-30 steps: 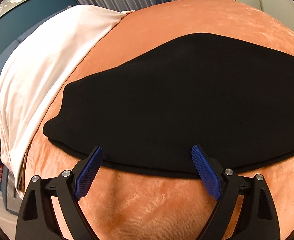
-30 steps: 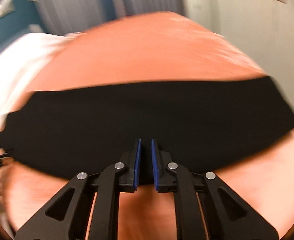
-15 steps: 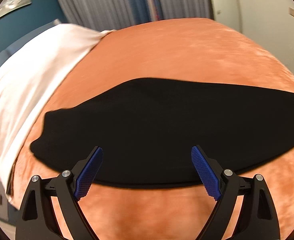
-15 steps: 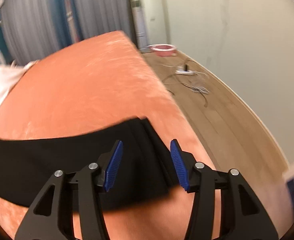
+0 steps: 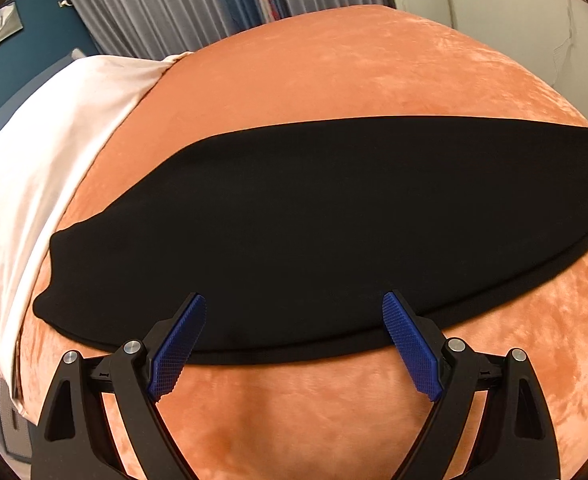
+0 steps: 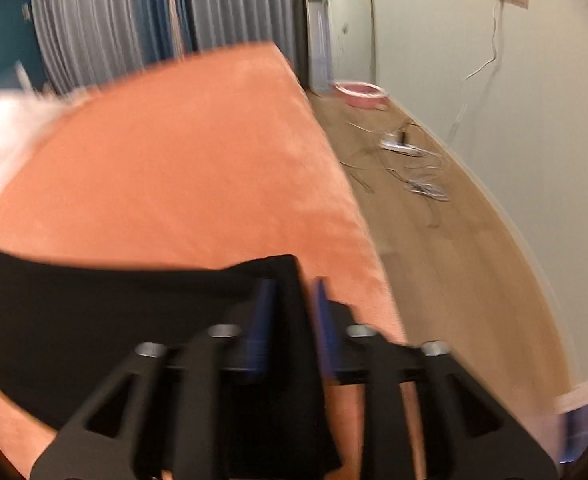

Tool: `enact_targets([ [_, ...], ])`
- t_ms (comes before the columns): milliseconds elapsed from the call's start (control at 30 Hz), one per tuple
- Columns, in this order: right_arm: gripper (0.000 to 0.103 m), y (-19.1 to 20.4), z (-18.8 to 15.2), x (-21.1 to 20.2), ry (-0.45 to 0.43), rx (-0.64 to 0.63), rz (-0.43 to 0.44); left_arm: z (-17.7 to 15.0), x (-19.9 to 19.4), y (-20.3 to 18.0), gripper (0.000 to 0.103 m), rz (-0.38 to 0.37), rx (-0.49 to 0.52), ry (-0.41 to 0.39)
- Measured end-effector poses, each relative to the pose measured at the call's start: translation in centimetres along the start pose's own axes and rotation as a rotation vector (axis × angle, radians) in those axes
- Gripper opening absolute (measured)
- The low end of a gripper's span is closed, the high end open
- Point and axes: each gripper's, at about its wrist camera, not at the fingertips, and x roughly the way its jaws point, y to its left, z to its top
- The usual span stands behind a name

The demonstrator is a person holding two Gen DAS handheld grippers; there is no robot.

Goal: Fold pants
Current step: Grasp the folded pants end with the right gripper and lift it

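The black pants (image 5: pixel 314 232) lie folded lengthwise across an orange bed cover (image 5: pixel 334 72), running left to right. My left gripper (image 5: pixel 294 344) is open and empty, its blue pads over the pants' near edge. In the blurred right wrist view the pants' right end (image 6: pixel 134 320) sits by the bed's right edge. My right gripper (image 6: pixel 292 320) has its jaws close together around that end of the black fabric, which rises between the pads.
A white sheet (image 5: pixel 42 168) covers the bed's left side. Grey curtains (image 5: pixel 182 8) hang behind. To the right of the bed is wooden floor (image 6: pixel 454 240) with cables, a power strip (image 6: pixel 400 146) and a pink basin (image 6: pixel 360 94).
My right gripper swung to the pants' right end, opened, then narrowed onto the fabric there. My left gripper stayed open and drew back a little from the pants.
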Motion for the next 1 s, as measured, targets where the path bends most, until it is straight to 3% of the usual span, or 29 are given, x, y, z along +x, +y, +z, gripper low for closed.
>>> enact_targets([
  [100, 0.042, -1.9, -1.7, -2.0, 0.022, 0.084, 0.029, -0.2, -0.3, -0.2, 0.087, 0.0, 0.007, -0.01],
  [267, 0.049, -3.7, -4.2, -0.4, 0.145, 0.286, 0.186, -0.4, -0.6, -0.1, 0.087, 0.003, -0.013, -0.008],
  [400, 0.07, -2.2, -4.7, 0.6, 0.119, 0.27, 0.175, -0.9, -1.1, 0.9, 0.087, -0.016, -0.053, 0.001],
  [467, 0.057, -0.9, -4.6, 0.8, 0.108, 0.215, 0.091, -1.3, -1.3, 1.8, 0.087, 0.002, -0.068, -0.002],
  [500, 0.044, -0.5, -4.4, 0.8, 0.102, 0.192, 0.073, -1.4, -1.3, 2.6, 0.087, 0.013, -0.082, 0.0],
  [533, 0.022, -0.5, -4.2, 0.8, 0.1, 0.211, 0.122, -1.6, -1.2, 3.2, 0.087, 0.019, -0.096, 0.002],
  [733, 0.018, 1.6, -2.6, -1.9, 0.057, 0.278, 0.137, -2.7, -0.7, 8.7, 0.087, 0.054, -0.2, 0.01],
  [833, 0.018, 6.8, 0.2, -4.6, 0.005, 0.199, 0.174, -3.4, -1.0, 11.6, 0.087, 0.05, -0.252, -0.003],
  [1000, 0.018, 19.9, 4.1, -6.4, -0.007, -0.004, 0.263, -5.2, -1.7, 16.3, 0.087, 0.02, -0.318, -0.023],
])
